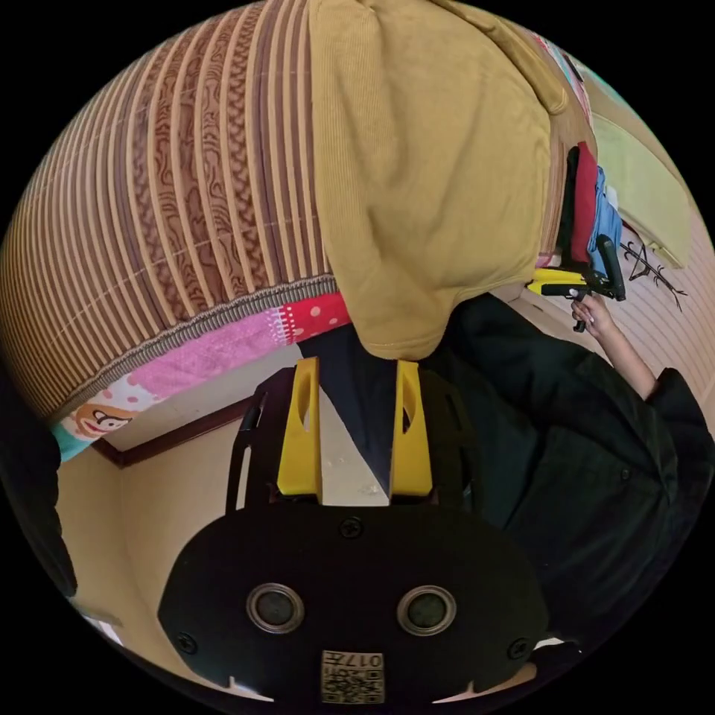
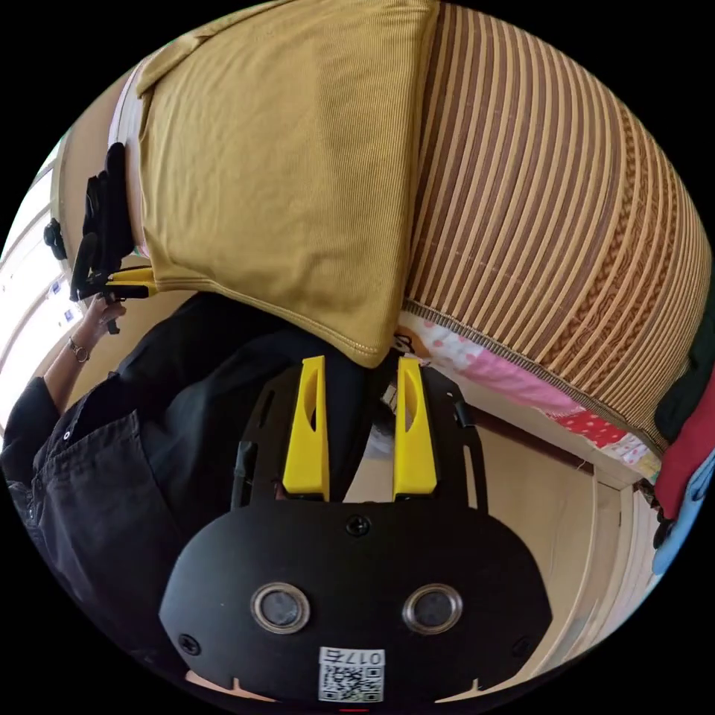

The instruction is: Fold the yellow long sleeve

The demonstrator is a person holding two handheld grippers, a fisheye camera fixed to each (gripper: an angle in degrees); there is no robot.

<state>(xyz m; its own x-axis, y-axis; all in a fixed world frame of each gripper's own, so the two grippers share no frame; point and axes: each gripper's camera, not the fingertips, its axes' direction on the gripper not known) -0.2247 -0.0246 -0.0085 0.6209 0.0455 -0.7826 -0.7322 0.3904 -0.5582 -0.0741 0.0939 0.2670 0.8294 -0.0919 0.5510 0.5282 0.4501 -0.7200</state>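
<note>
Both my grippers, left (image 1: 356,363) and right (image 2: 366,361), jaws spread at yellow long sleeve (image 1: 424,171) hem corners: pinch evenly.

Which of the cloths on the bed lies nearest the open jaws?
The yellow long sleeve: its hem corner hangs over the bed's edge just beyond the left gripper, unlike the striped mat and pink patterned sheet.

A striped woven mat (image 1: 171,201) of brown and tan bands covers a bed, with a patterned sheet (image 1: 223,350) in pink, red and white dots showing along its edge. A dark wooden frame (image 1: 179,436) runs under the bed. The floor (image 1: 171,506) is pale beige. In the right gripper view, bright daylight comes through a window (image 2: 30,298) at the side.
</note>
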